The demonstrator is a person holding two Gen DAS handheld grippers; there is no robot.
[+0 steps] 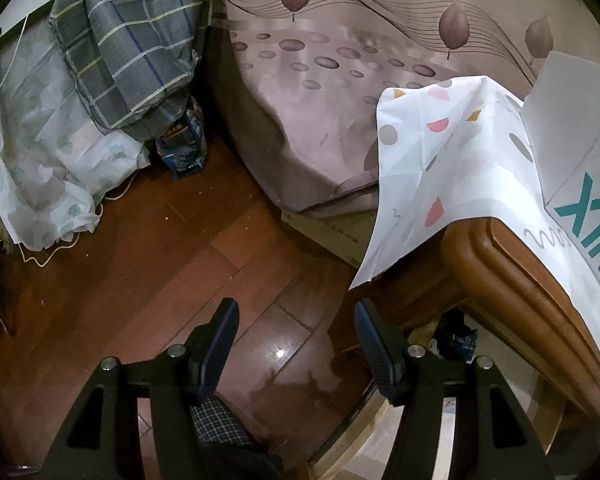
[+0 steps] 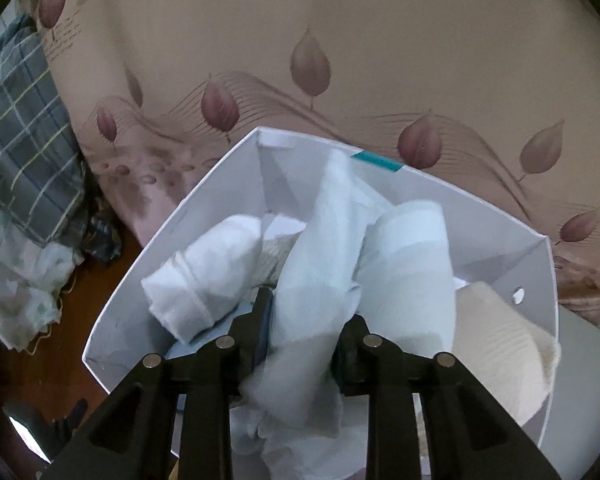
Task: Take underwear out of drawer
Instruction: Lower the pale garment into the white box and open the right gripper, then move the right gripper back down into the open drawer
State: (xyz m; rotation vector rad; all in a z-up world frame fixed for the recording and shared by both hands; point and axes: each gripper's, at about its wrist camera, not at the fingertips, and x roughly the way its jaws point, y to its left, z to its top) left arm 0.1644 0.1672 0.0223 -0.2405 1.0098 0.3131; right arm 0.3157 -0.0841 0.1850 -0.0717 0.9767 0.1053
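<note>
Stood on a dark red-brown wooden floor (image 1: 148, 248), glossy enough to throw back a white spot of light. Backed by a bed under a dusty pink sheet (image 1: 320, 92) printed with leaves and ovals. Flanked at the left by a grey checked quilt (image 1: 136, 40) piled over pale, faintly patterned cloth (image 1: 40, 168), with a thin cord trailing on the boards. Edged at the right by a brown wooden cabinet (image 1: 512, 264), draped in a white cloth (image 1: 452, 152) with pink and grey shapes.
</note>
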